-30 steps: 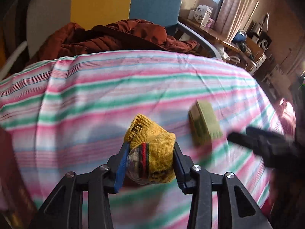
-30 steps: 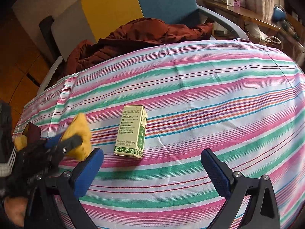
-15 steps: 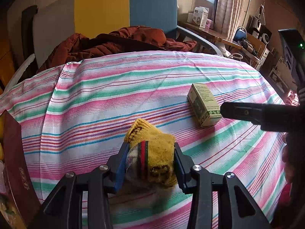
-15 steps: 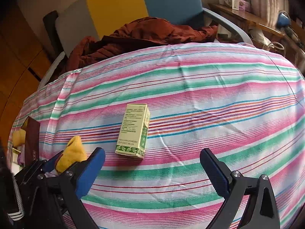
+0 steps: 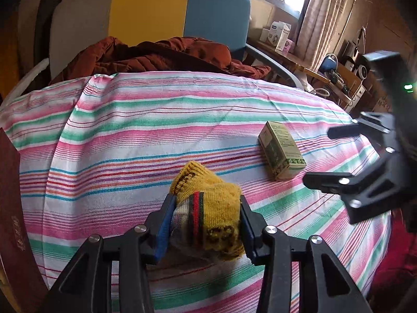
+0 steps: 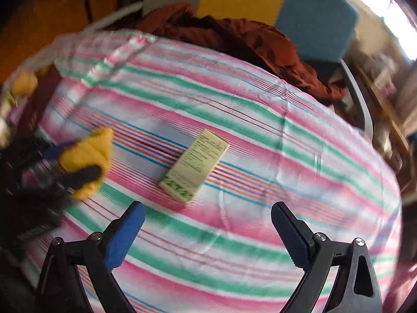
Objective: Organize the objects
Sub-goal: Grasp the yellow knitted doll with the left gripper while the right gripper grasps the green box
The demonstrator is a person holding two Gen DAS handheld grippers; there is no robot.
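My left gripper (image 5: 206,208) is shut on a yellow knitted sock (image 5: 211,208) with red and dark stripes, held just above the striped cloth (image 5: 130,135). The sock also shows blurred in the right wrist view (image 6: 86,161). A pale green carton (image 5: 281,154) lies flat on the cloth, to the right of the sock; it also shows in the right wrist view (image 6: 195,169). My right gripper (image 6: 208,216) is open and empty, its blue pads wide apart, just short of the carton. It shows in the left wrist view (image 5: 328,154) at the right edge.
A dark red box (image 5: 13,208) stands at the left edge of the cloth. A rust-brown jacket (image 5: 156,57) lies on the grey, yellow and blue chair (image 5: 148,13) behind. A cluttered desk (image 5: 299,60) stands at the back right.
The left gripper has drawn back and lower with the sock still in it. The right gripper has swung and tilted, staying open near the carton; its view is now blurred.
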